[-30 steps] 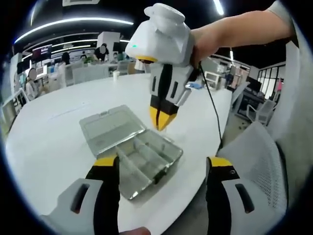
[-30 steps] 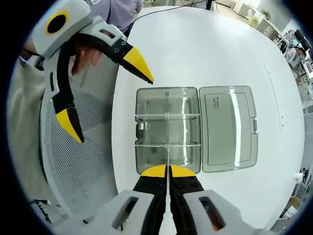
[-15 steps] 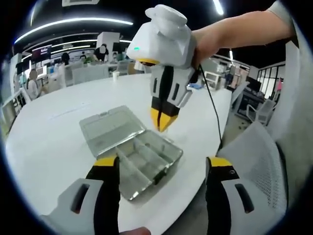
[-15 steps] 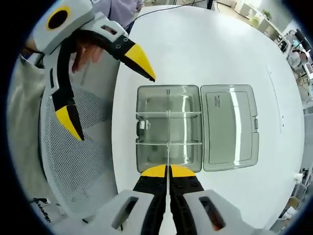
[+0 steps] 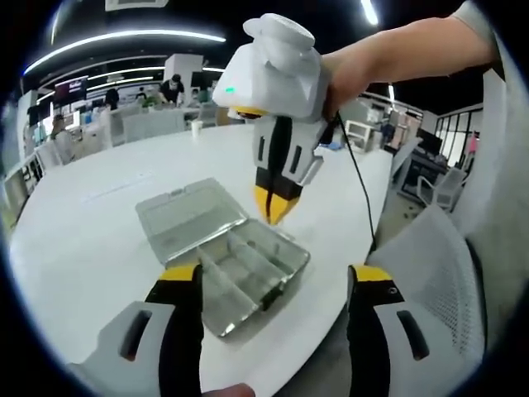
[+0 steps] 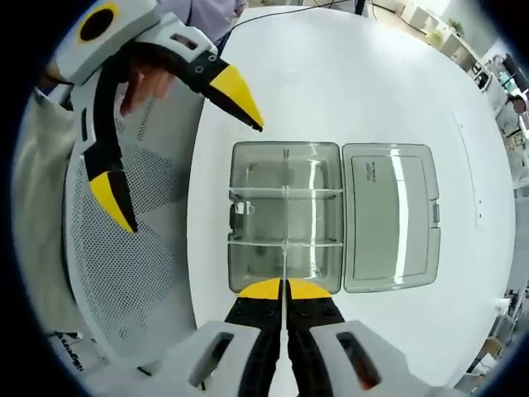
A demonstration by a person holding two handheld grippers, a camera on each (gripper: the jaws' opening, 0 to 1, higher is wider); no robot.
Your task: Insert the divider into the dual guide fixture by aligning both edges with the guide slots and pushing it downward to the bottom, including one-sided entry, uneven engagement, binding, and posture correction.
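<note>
Divider (image 6: 283,248) stays pinched in right hand-held gripper (image 6: 283,289) over fixture (image 6: 285,217); left hand-held gripper (image 6: 169,153) (spread) barely shifted.

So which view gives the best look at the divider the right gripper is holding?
The right gripper view: the divider runs edge-on from the shut right gripper down the middle of the open box. In the left gripper view the right gripper hangs above the box; the divider is barely discernible there.

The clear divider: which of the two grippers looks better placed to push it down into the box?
The right gripper, probably. Its jaws are shut on the thin divider, directly above the open box and in line with its middle partition. The left gripper hangs open off to the side, over the chair, holding nothing.
</note>
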